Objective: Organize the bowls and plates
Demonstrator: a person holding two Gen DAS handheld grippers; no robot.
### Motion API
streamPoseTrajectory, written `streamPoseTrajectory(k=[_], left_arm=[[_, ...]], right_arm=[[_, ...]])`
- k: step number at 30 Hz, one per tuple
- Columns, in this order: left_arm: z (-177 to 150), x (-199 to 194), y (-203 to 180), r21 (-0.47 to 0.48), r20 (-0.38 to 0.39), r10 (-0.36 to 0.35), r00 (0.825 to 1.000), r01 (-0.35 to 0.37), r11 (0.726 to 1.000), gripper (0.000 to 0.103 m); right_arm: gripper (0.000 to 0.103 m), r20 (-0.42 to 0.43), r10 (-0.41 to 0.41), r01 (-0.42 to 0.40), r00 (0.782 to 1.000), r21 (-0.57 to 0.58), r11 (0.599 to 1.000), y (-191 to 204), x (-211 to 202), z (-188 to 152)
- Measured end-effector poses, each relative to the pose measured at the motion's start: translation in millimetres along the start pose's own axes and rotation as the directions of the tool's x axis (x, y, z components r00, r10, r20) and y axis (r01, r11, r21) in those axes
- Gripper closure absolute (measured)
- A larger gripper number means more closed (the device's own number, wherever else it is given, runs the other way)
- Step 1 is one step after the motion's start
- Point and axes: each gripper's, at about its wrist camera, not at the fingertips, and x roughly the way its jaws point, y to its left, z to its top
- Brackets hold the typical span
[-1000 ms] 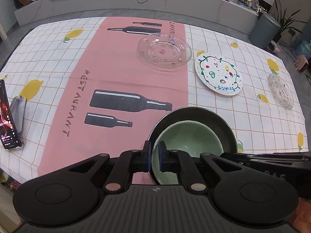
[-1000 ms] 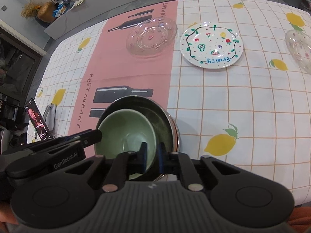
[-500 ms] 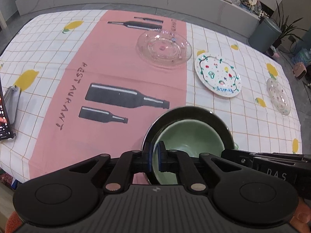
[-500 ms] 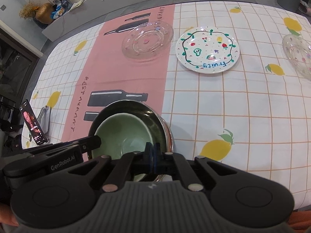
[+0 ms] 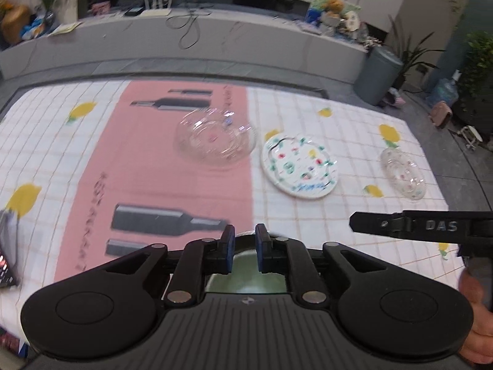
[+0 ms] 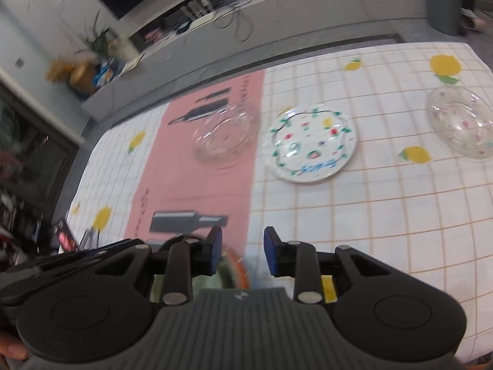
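My left gripper is open, and the green bowl sits below and behind its fingers, mostly hidden by the gripper body. My right gripper is open and empty; the green bowl inside the dark metal bowl shows blurred beside its left finger. A clear glass plate lies on the pink strip. A white "fruity" plate lies to its right. A small glass dish lies at the far right.
A phone on a stand sits at the table's left edge. The lemon-print tablecloth covers the table. A grey bin stands on the floor beyond the far right corner. The right gripper's side crosses the left view.
Both grippers have let go of the bowl rims and opened. Both have lifted and tilted up, so the stacked bowls have dropped almost out of view.
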Motion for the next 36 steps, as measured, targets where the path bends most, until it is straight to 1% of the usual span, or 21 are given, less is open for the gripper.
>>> streamPoseTrajectory(k=[4,7,10,12,16,18,21,23,25,28,29,30,31,33,34,36], left_arm=[[11,10,-12,0.004,0.019,-0.040,0.999,0.040,0.999,0.068],[21,25,-21,-0.007,0.002,-0.059,0.998,0.059,0.998,0.065],[31,44,-25,-0.033,-0.026,-0.051,0.998,0.050,0.998,0.065],[38,57,-27,-0.043,-0.042,-0.059,0.997,0.058,0.997,0.065],[51,81,-26,-0.072,-0.070,-0.062,0.996,0.057,0.996,0.065],[58,94,-27,-0.071,-0.094,-0.059,0.994,0.053,0.996,0.065],[70,116,-28,-0.065,-0.124,-0.052,0.991,0.044,0.997,0.064],[76,128,-27,-0.081,-0.129,-0.044,0.991,0.034,0.996,0.063],[82,140,-27,-0.073,-0.131,-0.044,0.990,0.035,0.997,0.062],[90,157,-25,-0.076,-0.152,-0.009,0.988,-0.002,0.997,0.062],[92,162,-24,-0.078,-0.158,-0.011,0.987,-0.001,0.997,0.062],[94,168,-22,-0.078,-0.166,-0.020,0.986,0.008,0.997,0.062],[96,173,-21,-0.082,-0.171,-0.028,0.985,0.014,0.996,0.062],[98,183,-18,-0.091,-0.186,-0.027,0.982,0.010,0.996,0.062],[98,187,-16,-0.096,-0.192,-0.026,0.981,0.007,0.995,0.063],[99,194,-13,-0.118,-0.203,-0.045,0.978,0.022,0.993,0.064]], right_arm=[[0.071,0.028,-0.029,0.027,0.999,0.067,0.997,-30,8,6],[0.066,0.059,-0.061,0.052,0.996,0.133,0.990,-57,17,11],[0.066,0.067,-0.063,0.048,0.996,0.206,0.977,-83,29,16],[0.066,0.070,-0.074,0.056,0.995,0.233,0.971,-96,38,20],[0.065,0.093,-0.075,0.051,0.993,0.244,0.969,-118,54,27],[0.065,0.094,-0.070,0.045,0.993,0.241,0.970,-124,61,34],[0.065,0.095,-0.038,0.015,0.995,0.230,0.973,-130,73,47],[0.065,0.071,-0.041,0.022,0.997,0.248,0.968,-136,84,57],[0.066,0.053,-0.023,0.008,0.998,0.266,0.964,-140,91,67],[0.066,0.051,-0.002,-0.012,0.999,0.267,0.964,-143,96,79],[0.066,0.051,-0.002,-0.012,0.999,0.261,0.965,-144,97,82],[0.068,0.051,-0.005,-0.009,0.999,0.257,0.966,-144,99,85],[0.072,0.048,-0.005,-0.008,0.999,0.255,0.967,-145,101,88],[0.075,0.038,0.006,-0.016,0.999,0.263,0.965,-148,107,92],[0.079,0.028,0.012,-0.020,1.000,0.273,0.962,-149,110,93],[0.080,0.006,0.030,-0.031,1.000,0.295,0.955,-152,117,94]])
